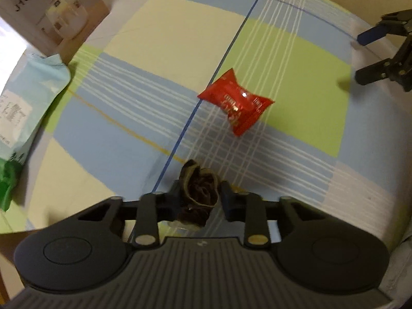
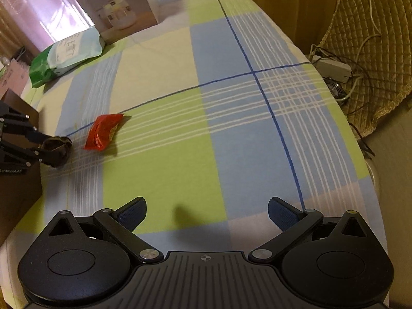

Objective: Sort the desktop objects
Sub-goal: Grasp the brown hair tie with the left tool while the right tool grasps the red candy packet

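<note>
My left gripper is shut on a crumpled dark brown wrapper, held just above the checked cloth. The same gripper and brown wrapper show at the left edge of the right wrist view. A red snack packet lies on the cloth ahead of the left gripper, a short way to its right; it also shows in the right wrist view. My right gripper is open and empty above the cloth's near part; it shows at the right edge of the left wrist view.
A white humidifier box stands at the far left, also in the right wrist view. A pale green pouch lies beside it. A brown box sits at the table's left edge. Cables and a quilted cover are off the right edge.
</note>
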Motion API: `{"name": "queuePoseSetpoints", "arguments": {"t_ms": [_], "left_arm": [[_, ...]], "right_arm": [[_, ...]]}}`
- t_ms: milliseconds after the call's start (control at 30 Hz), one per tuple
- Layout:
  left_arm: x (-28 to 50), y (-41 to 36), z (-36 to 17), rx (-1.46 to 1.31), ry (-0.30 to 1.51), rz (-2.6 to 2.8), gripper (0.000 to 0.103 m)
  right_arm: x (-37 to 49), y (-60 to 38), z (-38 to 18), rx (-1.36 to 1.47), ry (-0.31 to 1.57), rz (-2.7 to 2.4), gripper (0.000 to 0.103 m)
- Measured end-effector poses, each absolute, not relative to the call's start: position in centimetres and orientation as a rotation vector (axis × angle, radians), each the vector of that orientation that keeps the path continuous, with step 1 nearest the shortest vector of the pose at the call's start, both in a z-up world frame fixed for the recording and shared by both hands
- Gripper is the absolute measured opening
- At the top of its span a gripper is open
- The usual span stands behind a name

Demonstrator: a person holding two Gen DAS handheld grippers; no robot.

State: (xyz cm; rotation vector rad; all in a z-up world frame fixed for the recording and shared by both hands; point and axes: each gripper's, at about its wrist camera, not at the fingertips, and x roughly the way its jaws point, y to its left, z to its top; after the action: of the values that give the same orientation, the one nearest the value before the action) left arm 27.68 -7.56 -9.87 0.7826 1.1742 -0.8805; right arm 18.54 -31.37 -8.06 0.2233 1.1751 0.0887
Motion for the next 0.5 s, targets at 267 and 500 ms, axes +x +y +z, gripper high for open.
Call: {"name": "queuePoseSetpoints", "arguments": {"t_ms": [267, 500], "left_arm": [[28.6, -5.7, -6.4, 0.675, 1.097, -0.842, 0.014], [29.2, -3.4, -1.7, 0.586, 1.002, -0.759, 0.014]], "right_arm": [[22.4, -27.2, -7.2, 0.26, 1.13, 0.202, 0.103], [26.6, -21.9, -8.1, 0.256, 1.133, 0.278, 0.079]]}}
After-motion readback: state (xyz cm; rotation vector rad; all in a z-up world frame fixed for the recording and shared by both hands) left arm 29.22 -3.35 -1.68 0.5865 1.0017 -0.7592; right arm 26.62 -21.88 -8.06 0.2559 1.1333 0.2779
